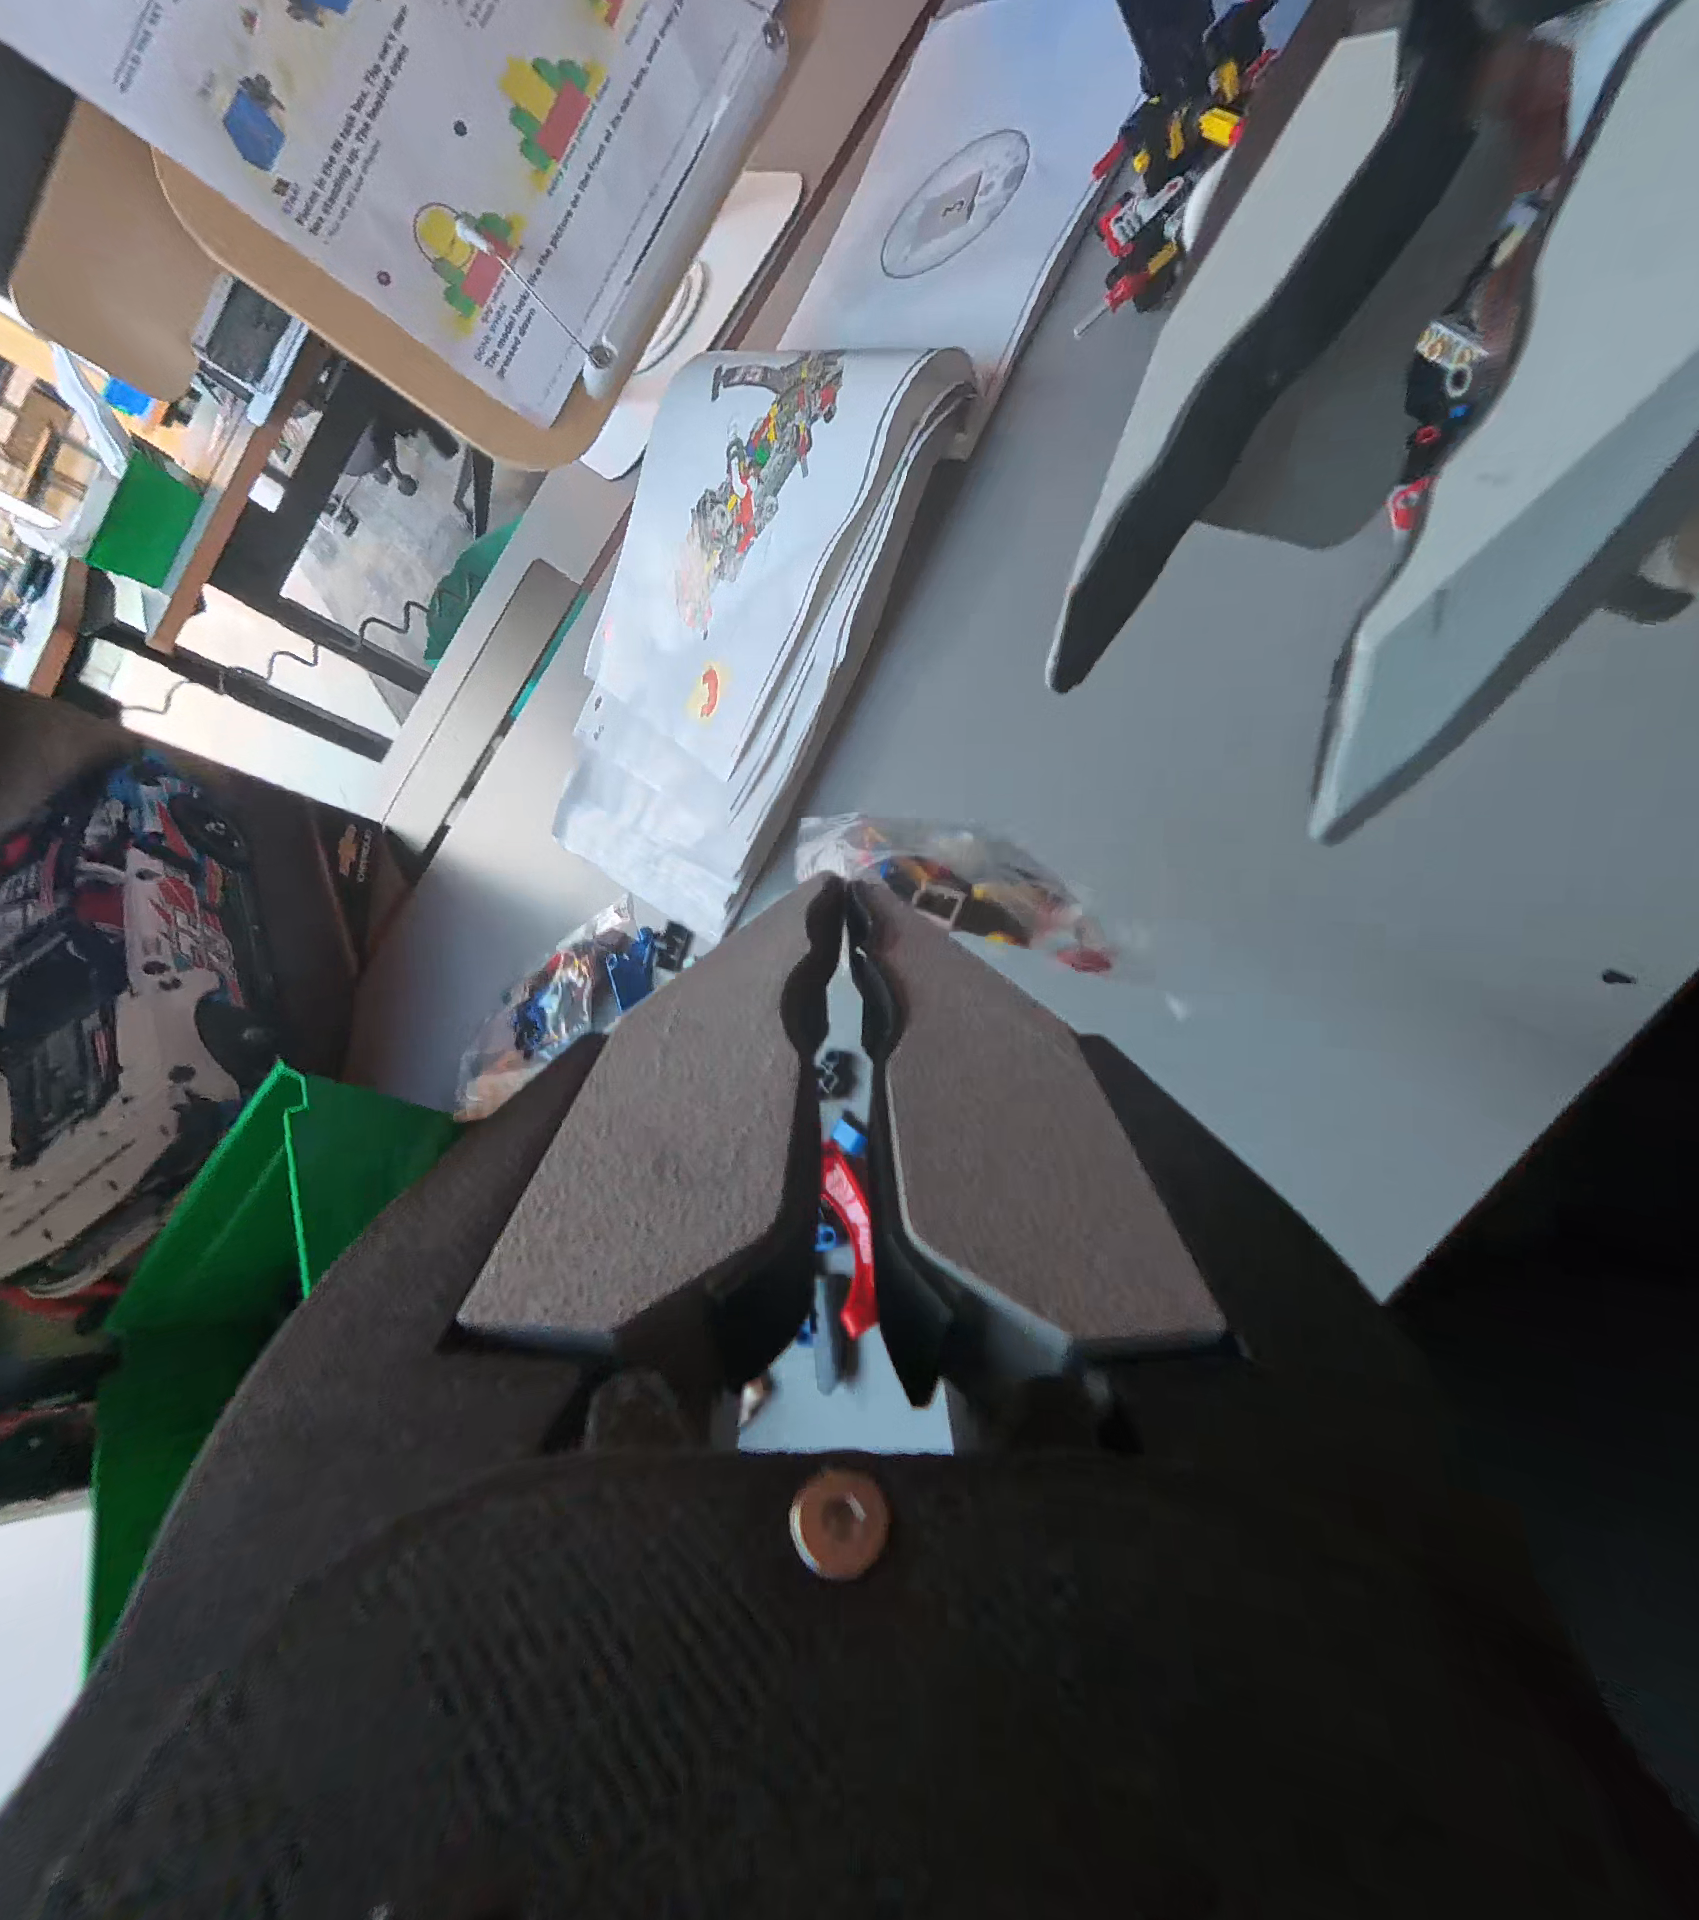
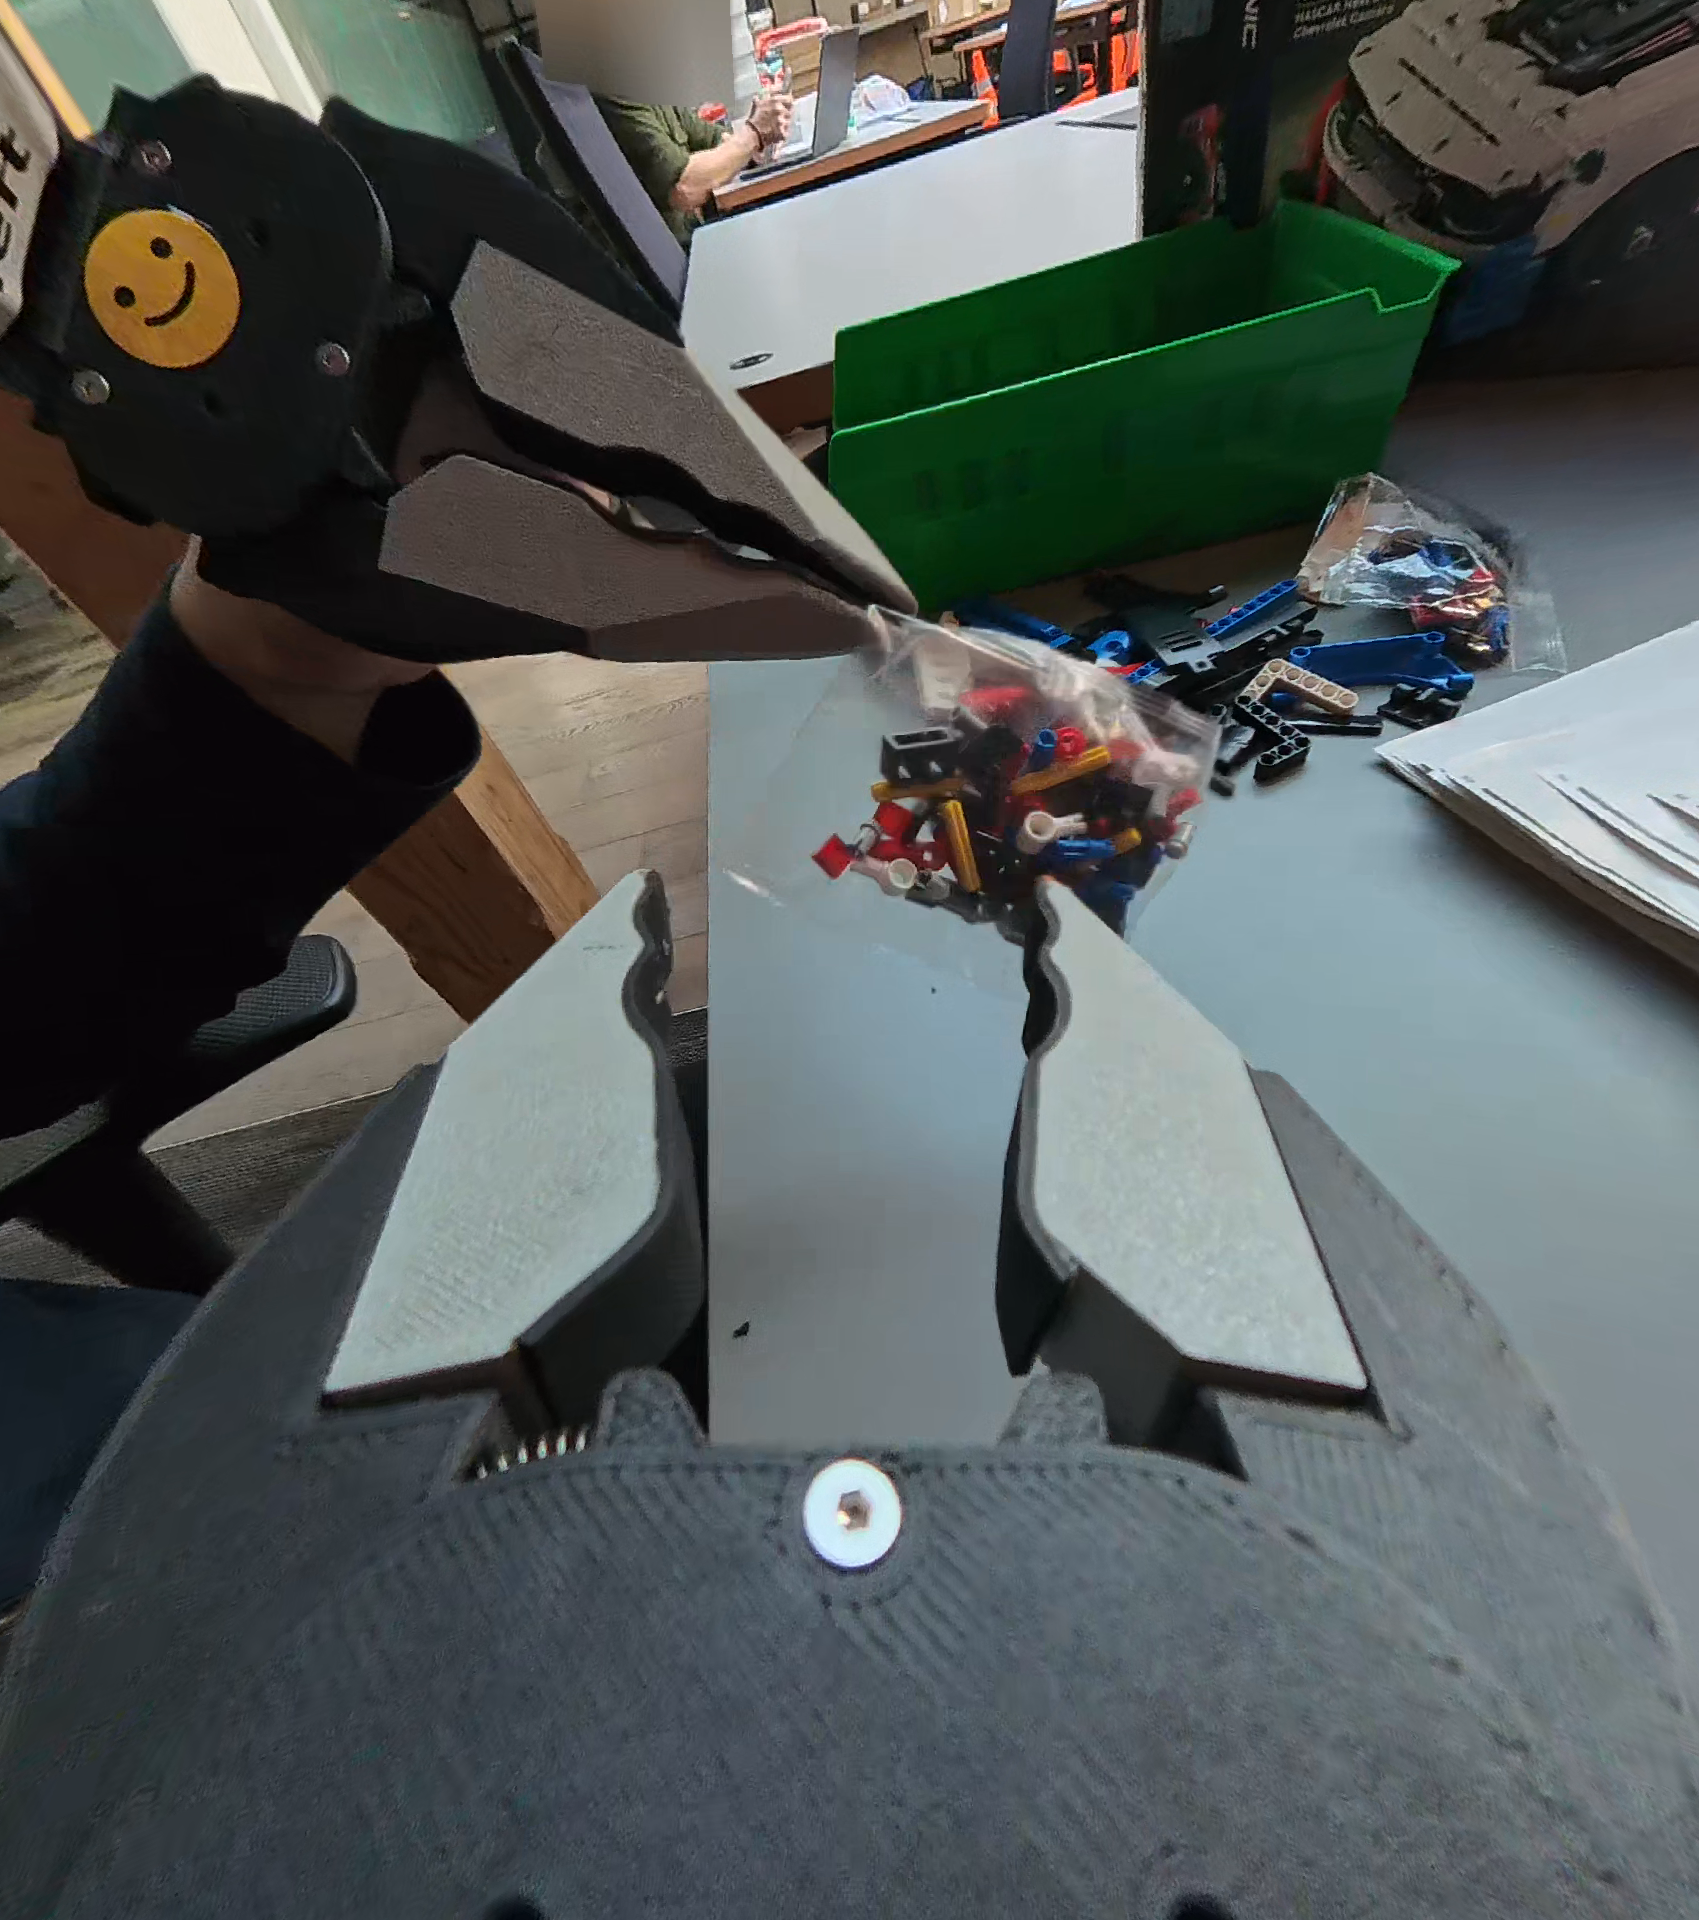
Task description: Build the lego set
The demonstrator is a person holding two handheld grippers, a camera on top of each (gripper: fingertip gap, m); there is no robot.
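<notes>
left gripper (image 2: 881, 613): we see its jaws pinched together on the top corner of a clear plastic bag (image 2: 1011, 790), which hangs from the tips above the table.
bag contents: small red, blue, yellow, black and white building pieces, bunched at the low end of the bag.
right gripper (image 2: 845, 935): we see its jaws spread wide with nothing between them; the bag's lower end sits just beyond its right fingertip (image 2: 1058, 920), and we cannot tell whether they touch.
table (image 2: 855, 1195): grey, with its edge running under the right gripper.
loose pieces (image 2: 1281, 681): blue, black and tan beams lying on the table behind the bag.
second bag (image 2: 1416, 571): clear, with blue and red pieces, resting near the loose pieces.
green bin (image 2: 1115, 416): standing at the far side of the table.
paper stack (image 2: 1655, 769): white sheets to the right of the bag.
box (image 1: 76, 997): a dark box with a car pictured on it, behind the green bin.
</notes>
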